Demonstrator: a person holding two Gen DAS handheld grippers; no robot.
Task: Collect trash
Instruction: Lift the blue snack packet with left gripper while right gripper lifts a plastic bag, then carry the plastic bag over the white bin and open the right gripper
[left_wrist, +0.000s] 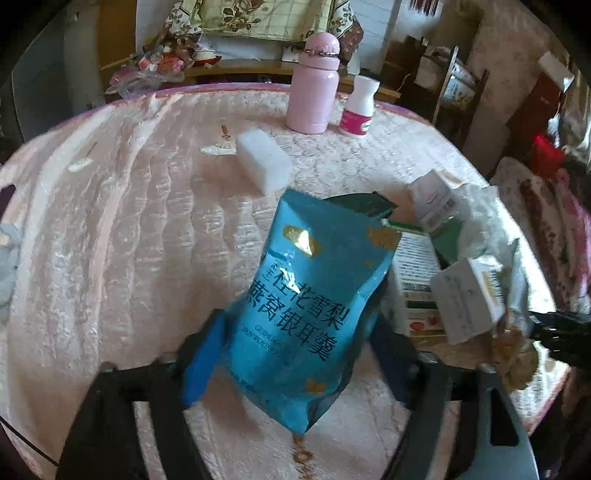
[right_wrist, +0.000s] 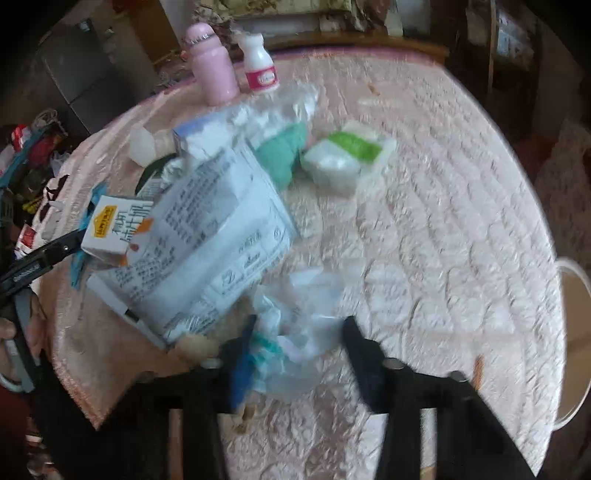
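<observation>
My left gripper (left_wrist: 295, 339) is shut on a blue foil snack pouch (left_wrist: 314, 295) and holds it above the pink tablecloth (left_wrist: 110, 240). To its right lies a clear plastic bag with cartons (left_wrist: 469, 291) in it. In the right wrist view that bag (right_wrist: 207, 236) holds a large white carton and a small milk box (right_wrist: 118, 232). My right gripper (right_wrist: 295, 350) has its jaws apart around the crumpled neck of the bag (right_wrist: 291, 332), and the left finger touches the plastic.
A pink flask (left_wrist: 314, 85) and a white pill bottle (left_wrist: 360, 107) stand at the far edge. A white foam block (left_wrist: 264, 162) and paper scraps (left_wrist: 218, 149) lie mid-table. A green-and-white pack (right_wrist: 347, 158) and a teal cloth (right_wrist: 284, 155) lie beyond the bag.
</observation>
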